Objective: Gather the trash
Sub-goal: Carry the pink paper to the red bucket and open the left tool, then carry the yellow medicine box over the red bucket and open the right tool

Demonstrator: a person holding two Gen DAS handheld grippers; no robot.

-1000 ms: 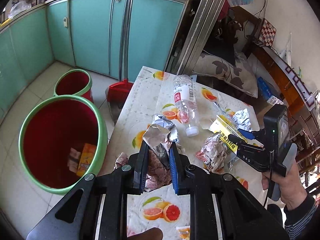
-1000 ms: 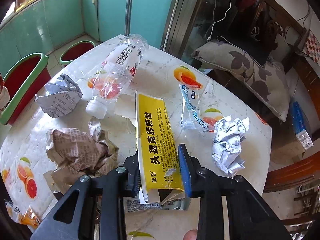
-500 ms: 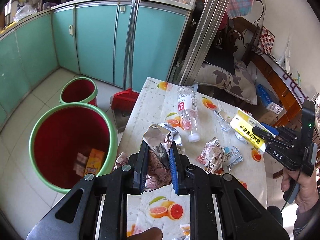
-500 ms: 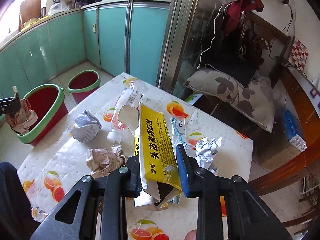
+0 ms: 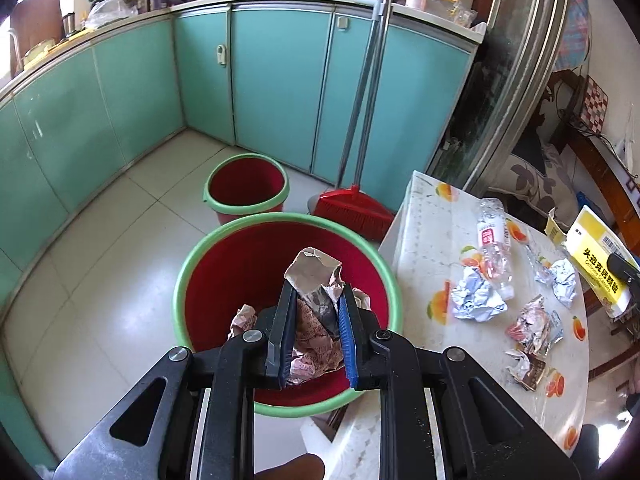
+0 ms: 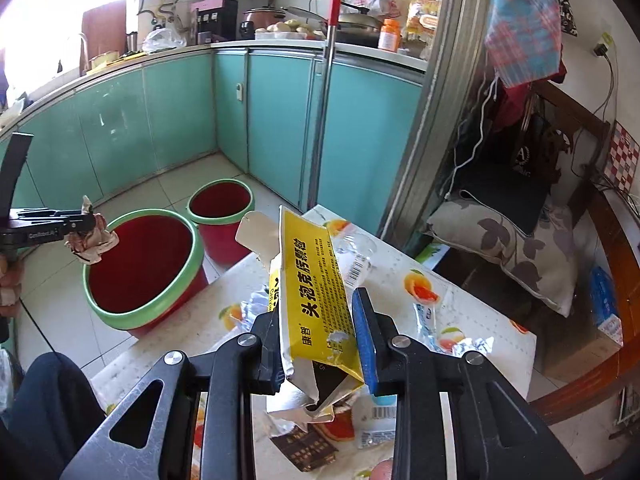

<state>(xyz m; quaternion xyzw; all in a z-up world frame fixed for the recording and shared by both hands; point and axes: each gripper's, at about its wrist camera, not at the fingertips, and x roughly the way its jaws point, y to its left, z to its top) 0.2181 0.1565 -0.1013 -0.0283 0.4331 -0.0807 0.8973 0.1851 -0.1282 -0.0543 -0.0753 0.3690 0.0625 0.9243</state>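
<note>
My left gripper (image 5: 314,300) is shut on a crumpled paper wad (image 5: 316,316) and holds it above the large red bin with a green rim (image 5: 224,260). It also shows at the left of the right wrist view (image 6: 86,226), with the paper wad (image 6: 94,240) over the large bin (image 6: 140,304). My right gripper (image 6: 316,312) is shut on a flattened yellow carton (image 6: 316,296), lifted above the table (image 6: 500,340). The yellow carton also shows in the left wrist view (image 5: 600,264). A clear plastic bottle (image 5: 494,248), a foil wad (image 5: 476,300) and wrappers (image 5: 534,326) lie on the table.
A smaller red bin (image 5: 246,188) stands behind the large one. A red broom (image 5: 352,208) leans on the teal cabinets (image 5: 280,88). The table's left edge (image 5: 394,264) is beside the large bin. A cushion (image 6: 516,248) lies on a wooden bench.
My left gripper has swung left with the paper wad, from over the table to above the large bin. My right gripper has lifted the yellow carton off the table.
</note>
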